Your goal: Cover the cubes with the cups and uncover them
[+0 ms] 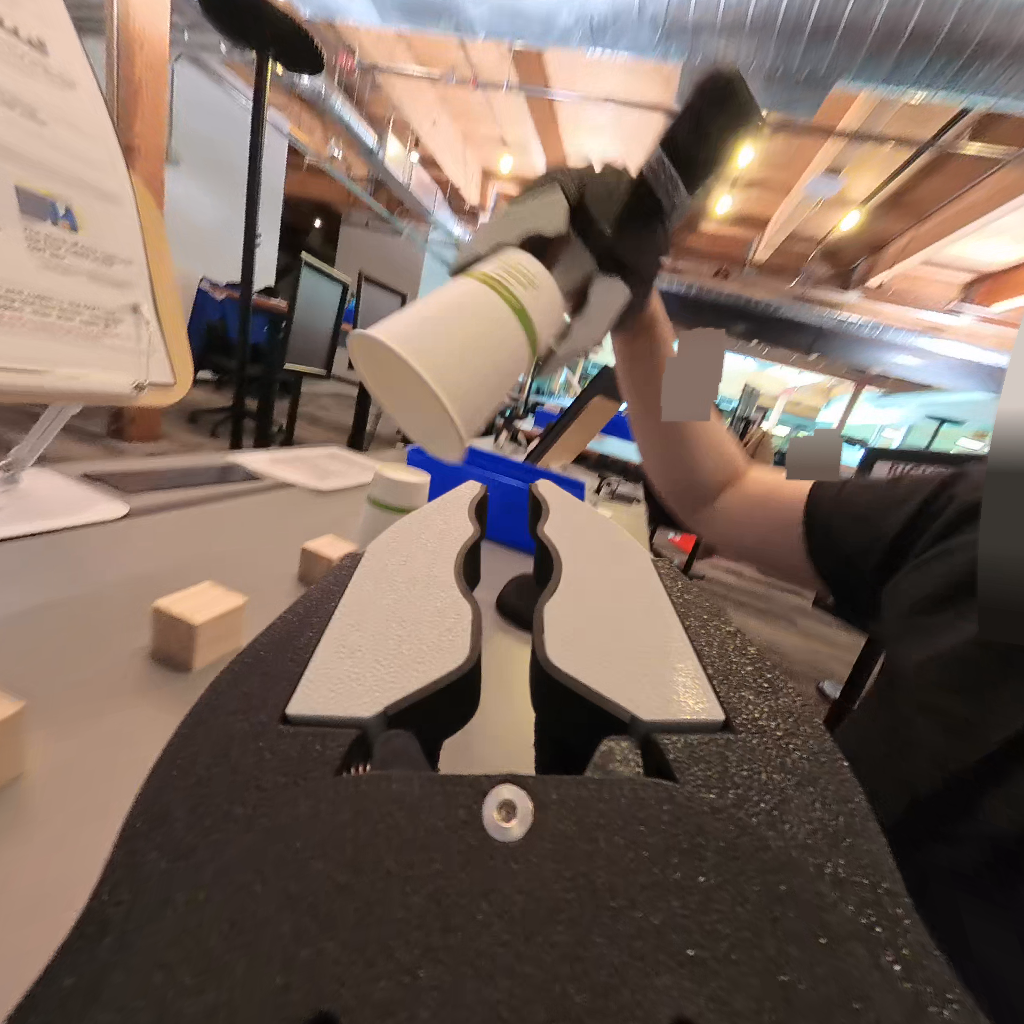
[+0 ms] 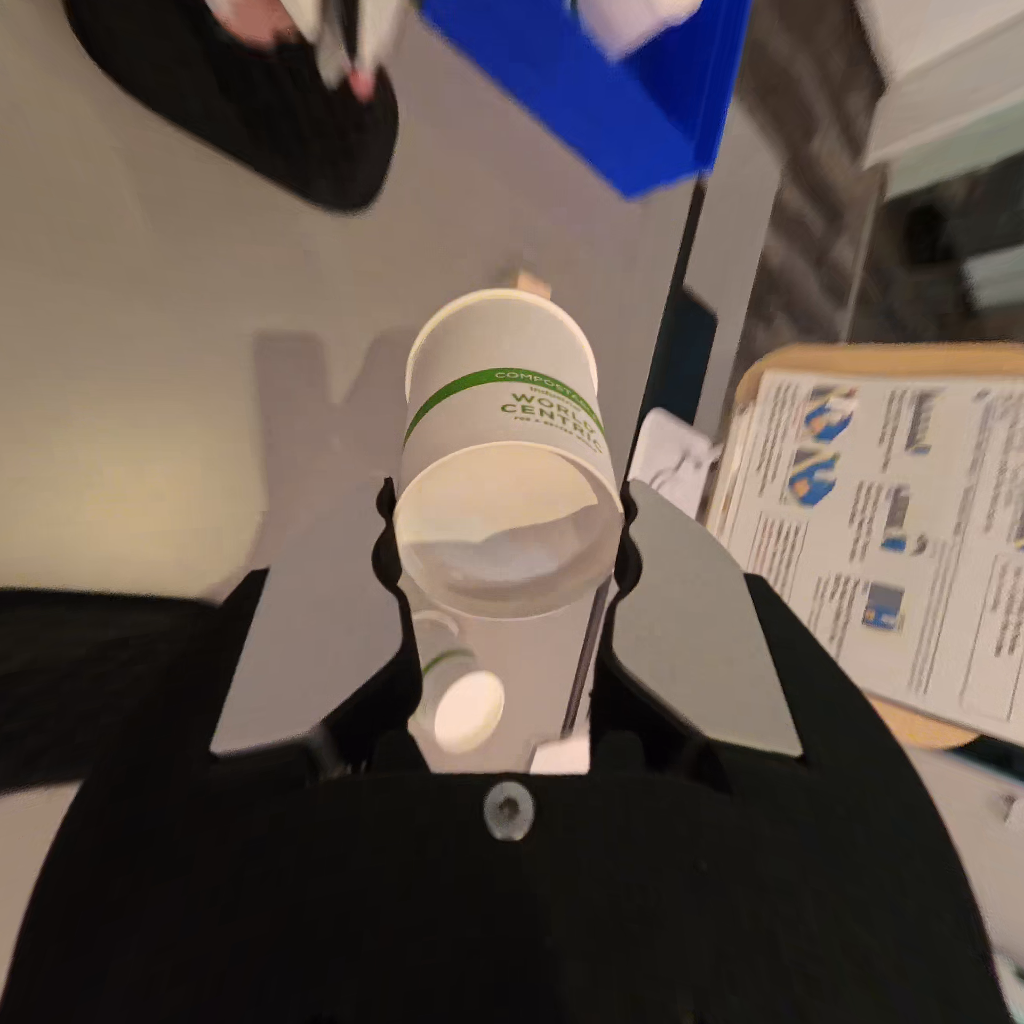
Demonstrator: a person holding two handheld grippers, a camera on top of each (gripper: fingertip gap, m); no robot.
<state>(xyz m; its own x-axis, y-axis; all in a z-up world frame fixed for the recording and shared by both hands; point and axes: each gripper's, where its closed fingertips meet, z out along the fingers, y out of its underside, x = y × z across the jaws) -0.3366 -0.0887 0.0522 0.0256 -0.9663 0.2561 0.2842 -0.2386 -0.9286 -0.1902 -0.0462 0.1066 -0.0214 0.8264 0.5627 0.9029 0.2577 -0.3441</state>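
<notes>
Two paper cups (image 1: 460,343) (image 1: 394,498), three wooden cubes (image 1: 198,623) (image 1: 324,556) (image 1: 10,737), one blue bin (image 1: 501,498), two grippers (image 1: 505,501) (image 1: 554,288)

An open office is seen beyond a grey table (image 1: 83,692), under a ceiling of exposed wooden beams (image 1: 532,105) from which small warm lamps (image 1: 745,155) are hung. A black pole stand (image 1: 252,249), dark monitors (image 1: 316,316) on desks and a blue bin (image 1: 498,498) are placed behind the table, and bright windows (image 1: 864,404) are seen far off at the right. A printed sheet on a wooden board (image 2: 886,526) is propped at the table's edge, and dark carpeted floor (image 2: 803,221) is shown below it.
</notes>
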